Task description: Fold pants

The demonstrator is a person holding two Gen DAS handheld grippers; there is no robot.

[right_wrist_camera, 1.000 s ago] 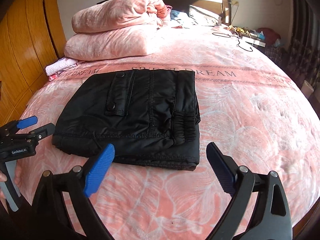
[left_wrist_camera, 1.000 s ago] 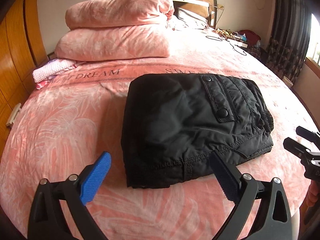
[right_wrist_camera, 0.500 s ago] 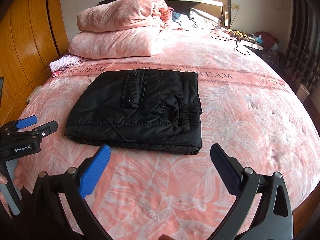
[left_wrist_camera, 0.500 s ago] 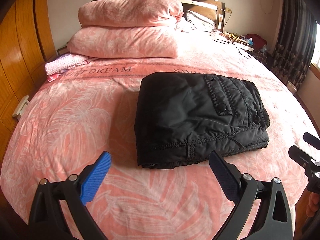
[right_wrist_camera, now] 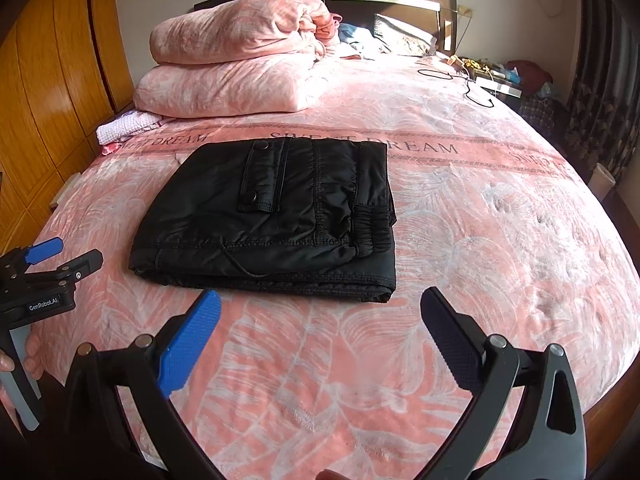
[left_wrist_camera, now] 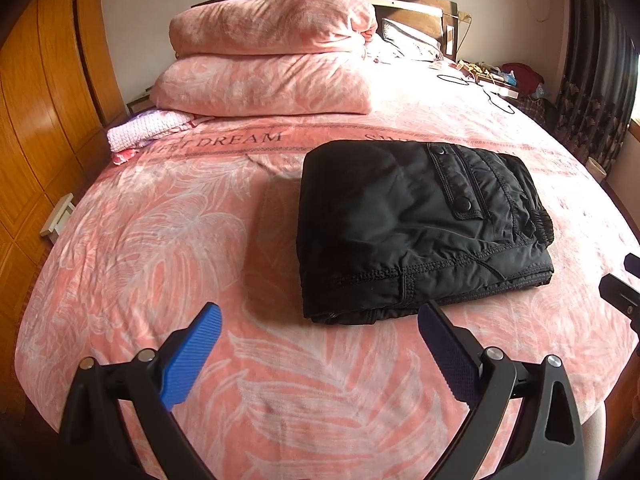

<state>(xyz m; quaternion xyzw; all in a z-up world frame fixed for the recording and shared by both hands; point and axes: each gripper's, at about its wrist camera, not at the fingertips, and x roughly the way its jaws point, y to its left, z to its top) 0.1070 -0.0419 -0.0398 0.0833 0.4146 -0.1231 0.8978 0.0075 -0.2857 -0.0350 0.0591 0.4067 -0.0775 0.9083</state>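
Pants [left_wrist_camera: 420, 224] are seen folded at frame centre on the bed [left_wrist_camera: 160, 240]; left hand-held gripper [left_wrist_camera: 320, 356] and right hand-held gripper [right_wrist_camera: 320, 340] are held released, empty, so a stray brush risks undoing the slippery stack.

Black hand-held gripper [right_wrist_camera: 319, 334], blue ribbed pads [right_wrist_camera: 188, 346], silver screws, "GenRobot.AI" marking

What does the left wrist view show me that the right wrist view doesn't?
Only the left wrist view: the right tool's black tips at its right edge. Only the right wrist view: the left tool from the side, open, in a hand, and blue clothing by the headboard. Both: the folded black pants on the pink bedspread, stacked quilts, each tool open and empty.
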